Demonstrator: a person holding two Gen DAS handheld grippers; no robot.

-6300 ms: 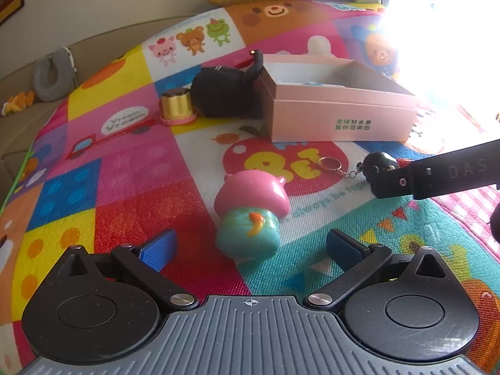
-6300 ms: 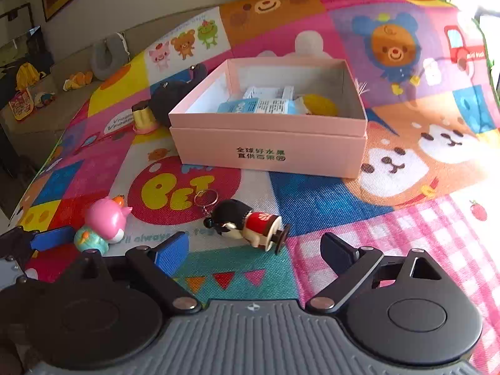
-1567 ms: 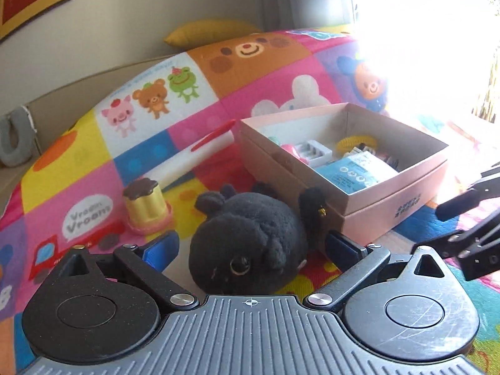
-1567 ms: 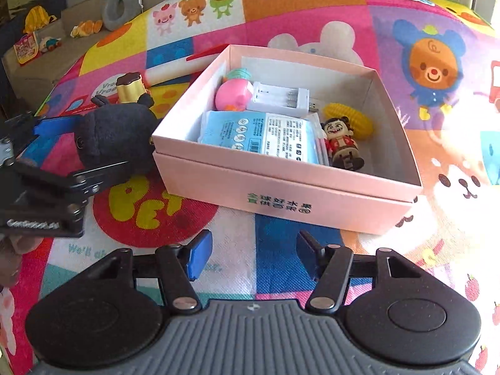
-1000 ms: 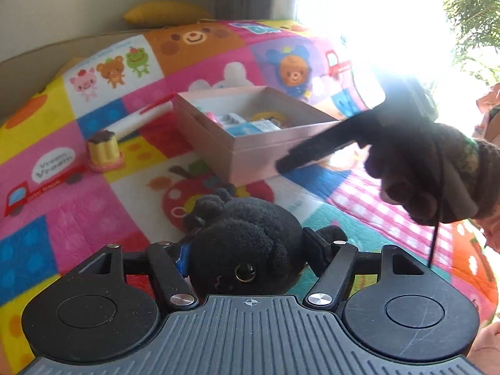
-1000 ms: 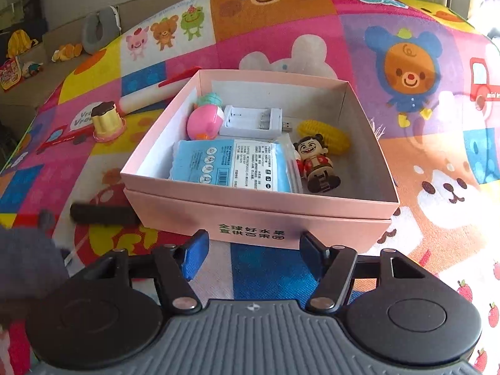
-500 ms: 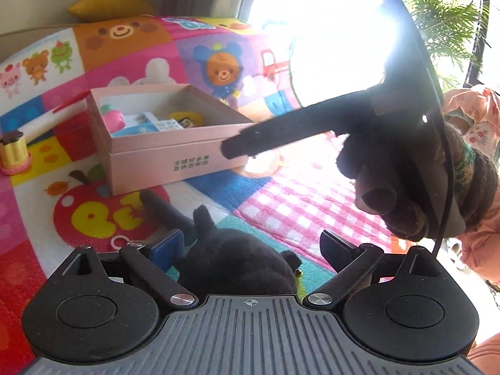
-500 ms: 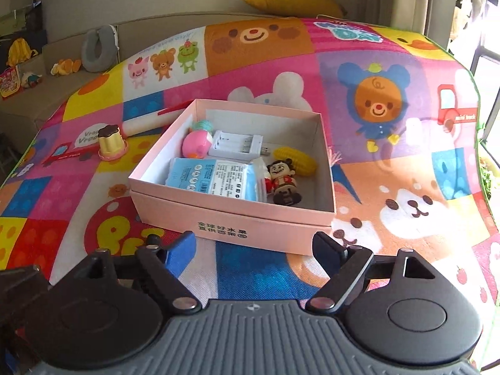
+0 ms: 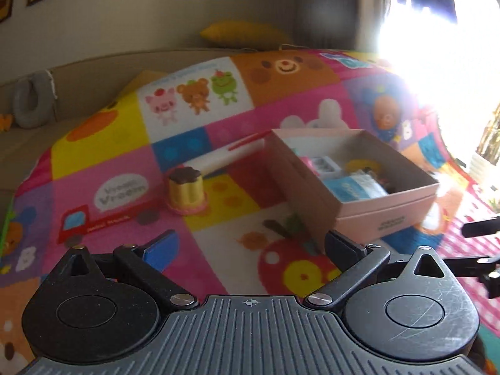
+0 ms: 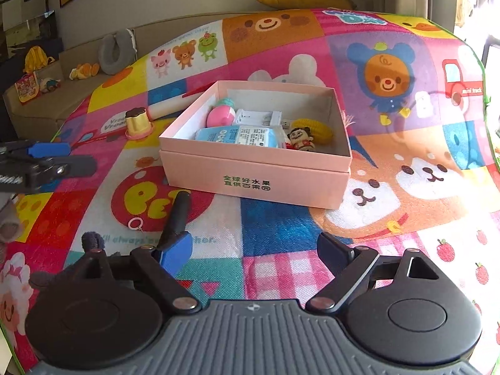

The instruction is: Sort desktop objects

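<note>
Above the patchwork play mat (image 10: 281, 218), the left gripper (image 9: 250, 247) has just been opening; its jaws now stand spread wide with nothing between them. The right gripper (image 10: 253, 250) also stands well open, and it holds nothing. A black plush toy (image 10: 179, 215) lies on the mat just beside the right gripper's blue left finger, mostly hidden behind it. Farther out sits the pink box (image 10: 256, 172), lid off. Inside it lie a blue packet (image 10: 237, 136), a white charger (image 10: 259, 117), a pink-and-teal toy (image 10: 220, 114), a small figurine (image 10: 301, 139) and a yellow item (image 10: 315, 128). Left of the box, apart from it, a pudding toy (image 9: 186, 190) stands upright, with a white marker (image 9: 225, 154) behind it.
</note>
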